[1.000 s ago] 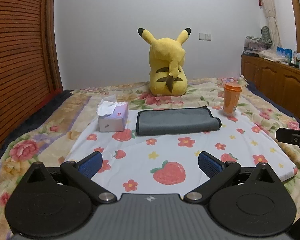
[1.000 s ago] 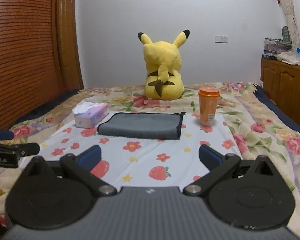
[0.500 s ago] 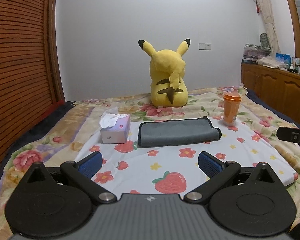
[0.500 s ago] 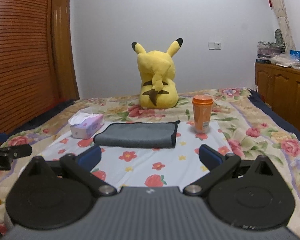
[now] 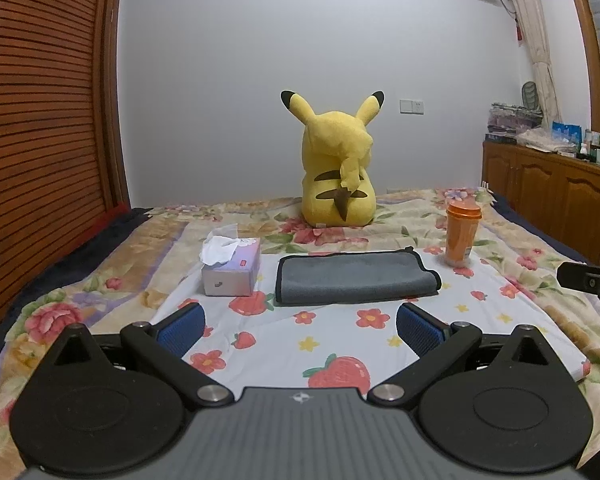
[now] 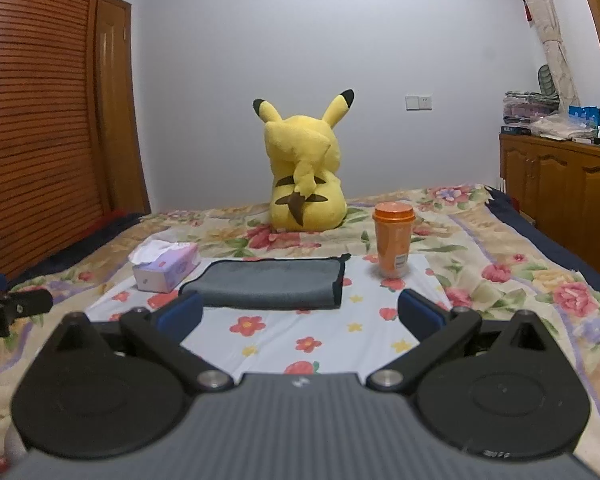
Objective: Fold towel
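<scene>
While the towel (image 5: pixel 356 278) lies folded on the bed (image 5: pixel 512 280) between the tissue box (image 5: pixel 232 270) and cup (image 5: pixel 462 236), both tools, left (image 5: pixel 298 326) and right (image 6: pixel 300 314), hover released and empty, well short of it, so the approach step applies, requiring an edge grasp next.

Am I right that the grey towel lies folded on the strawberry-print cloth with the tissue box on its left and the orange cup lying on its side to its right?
Not quite: the orange cup stands upright, as the right wrist view shows. The rest holds: the grey towel lies folded on the strawberry-print cloth, with the tissue box on its left.
</scene>
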`<move>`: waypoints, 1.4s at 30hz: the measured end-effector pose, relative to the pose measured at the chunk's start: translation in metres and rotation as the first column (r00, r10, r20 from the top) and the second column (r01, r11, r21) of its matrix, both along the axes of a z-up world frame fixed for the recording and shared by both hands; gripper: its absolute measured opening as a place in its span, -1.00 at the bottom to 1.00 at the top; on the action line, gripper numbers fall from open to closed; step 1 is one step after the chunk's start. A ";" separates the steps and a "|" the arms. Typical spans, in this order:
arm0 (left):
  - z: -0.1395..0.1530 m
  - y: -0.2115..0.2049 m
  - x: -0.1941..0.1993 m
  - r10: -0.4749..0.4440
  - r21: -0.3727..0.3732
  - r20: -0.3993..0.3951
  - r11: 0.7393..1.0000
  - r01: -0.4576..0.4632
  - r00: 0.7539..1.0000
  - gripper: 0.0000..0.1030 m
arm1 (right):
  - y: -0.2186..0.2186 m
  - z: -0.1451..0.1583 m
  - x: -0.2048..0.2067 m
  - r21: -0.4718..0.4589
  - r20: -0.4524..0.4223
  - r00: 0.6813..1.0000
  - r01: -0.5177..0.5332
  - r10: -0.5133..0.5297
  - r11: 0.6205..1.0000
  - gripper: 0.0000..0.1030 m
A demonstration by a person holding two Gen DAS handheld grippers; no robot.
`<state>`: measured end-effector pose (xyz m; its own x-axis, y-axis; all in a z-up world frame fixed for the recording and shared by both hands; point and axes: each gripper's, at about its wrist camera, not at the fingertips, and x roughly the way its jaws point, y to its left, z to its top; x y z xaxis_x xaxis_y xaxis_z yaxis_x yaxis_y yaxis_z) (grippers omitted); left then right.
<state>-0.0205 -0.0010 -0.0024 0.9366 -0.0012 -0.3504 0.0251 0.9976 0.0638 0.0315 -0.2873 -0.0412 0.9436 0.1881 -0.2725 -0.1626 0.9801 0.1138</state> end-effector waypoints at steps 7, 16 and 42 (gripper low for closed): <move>0.000 -0.001 0.000 -0.002 0.001 -0.002 1.000 0.002 1.000 1.00 | -0.002 0.000 0.000 0.002 -0.003 1.000 0.000 0.000 1.000 1.00; 0.000 0.000 0.001 -0.002 0.004 -0.002 1.000 0.002 1.000 1.00 | -0.002 0.000 0.000 0.002 -0.003 1.000 0.000 0.000 1.000 1.00; -0.002 0.000 0.001 -0.002 0.009 -0.007 1.000 0.002 1.000 1.00 | -0.003 0.000 0.000 0.000 -0.005 1.000 -0.001 0.001 1.000 1.00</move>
